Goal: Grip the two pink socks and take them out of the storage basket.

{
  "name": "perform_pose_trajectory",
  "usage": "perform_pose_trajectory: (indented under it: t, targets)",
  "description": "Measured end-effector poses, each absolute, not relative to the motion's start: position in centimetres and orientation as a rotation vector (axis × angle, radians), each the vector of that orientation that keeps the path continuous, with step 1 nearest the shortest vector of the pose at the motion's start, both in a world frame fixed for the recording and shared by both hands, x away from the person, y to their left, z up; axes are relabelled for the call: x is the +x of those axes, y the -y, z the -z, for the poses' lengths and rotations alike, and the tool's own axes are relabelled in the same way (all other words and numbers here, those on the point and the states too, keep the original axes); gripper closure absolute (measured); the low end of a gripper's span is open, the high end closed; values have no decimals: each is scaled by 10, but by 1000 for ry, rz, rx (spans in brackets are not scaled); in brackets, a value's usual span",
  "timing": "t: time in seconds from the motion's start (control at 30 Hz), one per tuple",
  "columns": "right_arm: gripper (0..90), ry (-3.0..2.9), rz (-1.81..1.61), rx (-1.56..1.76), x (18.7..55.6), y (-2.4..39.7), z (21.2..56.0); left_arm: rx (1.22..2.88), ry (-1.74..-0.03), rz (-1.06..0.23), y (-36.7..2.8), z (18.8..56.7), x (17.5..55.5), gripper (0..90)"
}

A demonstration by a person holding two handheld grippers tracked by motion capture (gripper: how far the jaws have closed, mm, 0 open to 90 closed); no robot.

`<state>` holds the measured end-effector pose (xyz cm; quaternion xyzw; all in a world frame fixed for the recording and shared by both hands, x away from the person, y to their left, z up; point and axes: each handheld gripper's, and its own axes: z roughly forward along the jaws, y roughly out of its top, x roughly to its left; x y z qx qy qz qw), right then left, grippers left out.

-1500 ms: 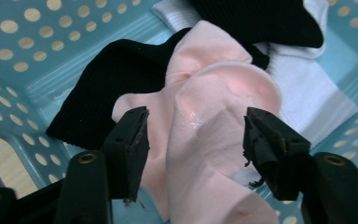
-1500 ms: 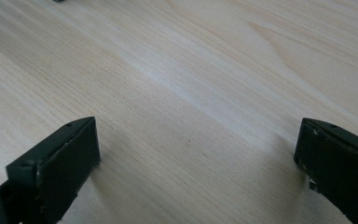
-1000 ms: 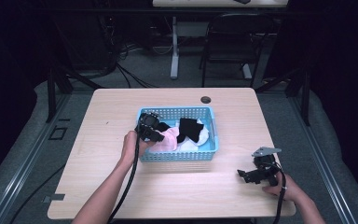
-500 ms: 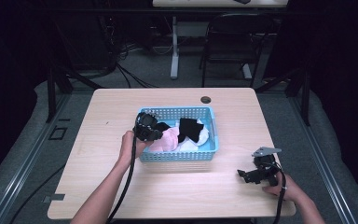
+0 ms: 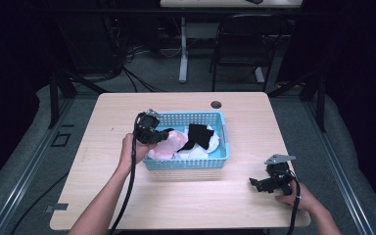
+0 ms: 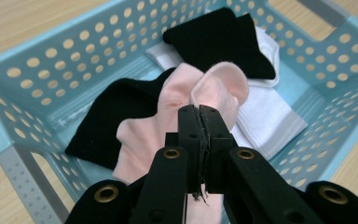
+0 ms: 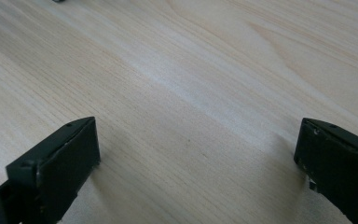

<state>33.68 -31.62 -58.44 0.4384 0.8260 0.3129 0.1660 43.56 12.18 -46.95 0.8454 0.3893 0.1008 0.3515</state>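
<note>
At a light wooden table [image 5: 186, 205], a person's left gripper [image 6: 198, 116] reaches into a blue perforated basket [image 6: 23, 79], its jaws pressed together on a fold of a pink sock [image 6: 177, 98]. The sock lies at the basket's near-left side, draped over a black sock [image 6: 116, 112] and beside a white sock [image 6: 265, 121] (a second black sock [image 6: 219, 42] sits farther back). The right gripper [image 5: 257, 184] rests on bare tabletop near the right edge, well apart from the basket, jaws spread wide.
</note>
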Motion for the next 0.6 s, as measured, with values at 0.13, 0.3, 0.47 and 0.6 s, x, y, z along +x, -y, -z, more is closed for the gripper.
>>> perform_pose_trajectory:
  t: [0.13, 0.3, 0.47, 0.6]
  targets:
    - [0, -2352, -891, 1249, 337, 316, 584, 2173, -988, -272, -122, 460, 434, 885]
    - [0, -2351, -892, 1249, 337, 316, 584, 2140, -967, -284, -123, 448, 430, 885]
    - [0, -2352, -892, 1248, 337, 316, 584, 2117, -953, -303, -124, 436, 430, 885]
    - [0, -2351, -896, 1250, 337, 316, 585, 2093, -951, -313, -127, 428, 429, 885]
